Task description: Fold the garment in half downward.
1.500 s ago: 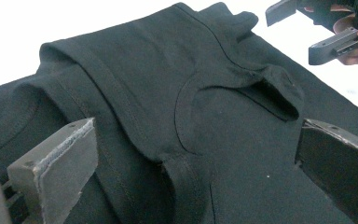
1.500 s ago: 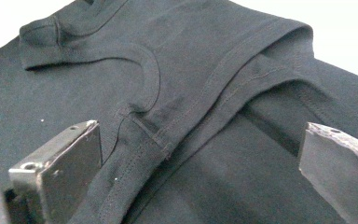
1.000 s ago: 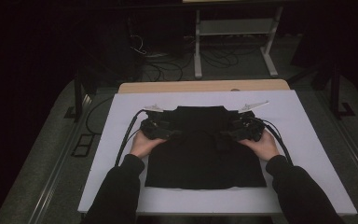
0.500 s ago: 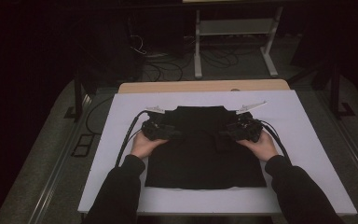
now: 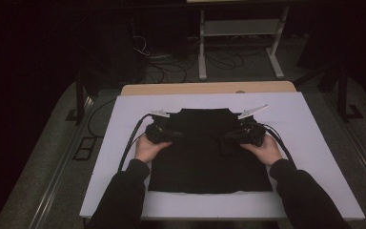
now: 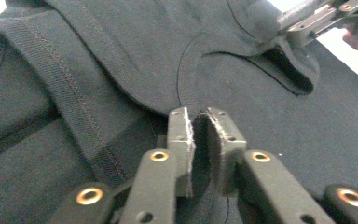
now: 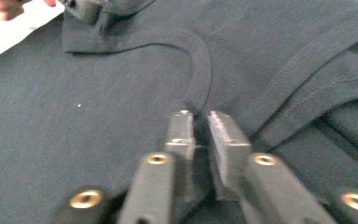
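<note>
In the left gripper view, the left gripper (image 6: 199,116) has just been closing; its jaws now stand narrow, pinching a fold of the black T-shirt (image 6: 121,60) at the curved collar seam. The right gripper view shows the same on the other side: the right gripper (image 7: 199,117) has just drawn its jaws in on the shirt's ribbed neckband (image 7: 200,70), cloth caught between the pads.

These close views show stitching, ribbing and the far gripper clamped on the opposite shoulder, which the high view renders only as dark shapes. The high view gives the layout instead: the shirt lies flat on a white board (image 5: 314,143) over a wooden tabletop (image 5: 209,88), both grippers at its upper part, left hand (image 5: 145,148) and right hand (image 5: 267,150) behind them. No label or writing can be read.
</note>
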### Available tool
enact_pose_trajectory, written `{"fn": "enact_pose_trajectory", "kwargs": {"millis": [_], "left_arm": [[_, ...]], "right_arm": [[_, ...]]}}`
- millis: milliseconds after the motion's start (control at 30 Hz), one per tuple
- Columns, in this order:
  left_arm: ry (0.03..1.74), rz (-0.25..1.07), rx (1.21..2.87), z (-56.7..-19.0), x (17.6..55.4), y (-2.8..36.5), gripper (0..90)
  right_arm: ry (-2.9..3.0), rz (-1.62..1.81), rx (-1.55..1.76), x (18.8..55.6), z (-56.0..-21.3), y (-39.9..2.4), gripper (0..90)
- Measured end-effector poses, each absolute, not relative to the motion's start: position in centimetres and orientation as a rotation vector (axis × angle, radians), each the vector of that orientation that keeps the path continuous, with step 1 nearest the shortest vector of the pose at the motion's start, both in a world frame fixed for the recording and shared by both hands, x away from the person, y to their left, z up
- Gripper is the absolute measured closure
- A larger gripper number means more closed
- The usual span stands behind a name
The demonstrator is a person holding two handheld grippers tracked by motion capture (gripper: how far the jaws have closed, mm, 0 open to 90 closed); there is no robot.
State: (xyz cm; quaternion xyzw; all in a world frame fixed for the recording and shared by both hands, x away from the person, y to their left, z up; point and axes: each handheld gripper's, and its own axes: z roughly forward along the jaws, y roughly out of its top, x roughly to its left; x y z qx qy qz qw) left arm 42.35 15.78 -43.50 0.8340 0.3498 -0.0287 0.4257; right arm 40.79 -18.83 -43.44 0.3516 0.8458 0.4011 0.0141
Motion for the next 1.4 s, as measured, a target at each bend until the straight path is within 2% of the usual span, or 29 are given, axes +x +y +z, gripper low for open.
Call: {"fn": "enact_pose_trajectory", "kwargs": {"millis": [67,167,800,1400], "left_arm": [[0.862,-0.064,2.100,-43.4,42.3,15.8,83.9],[0.858,-0.051,2.113,-43.4,42.3,15.8,85.3],[0.860,-0.014,2.048,-42.4,41.4,17.1,86.4],[0.833,0.021,2.011,-41.3,38.5,17.3,86.4]], "right_arm": [[2.640,1.242,1.077,40.8,-43.4,-18.8,86.5],[2.640,1.241,1.066,40.6,-43.2,-18.8,88.1],[2.631,1.288,1.076,40.2,-42.6,-19.2,88.7],[2.647,1.313,1.069,37.8,-41.7,-19.1,88.8]]}}
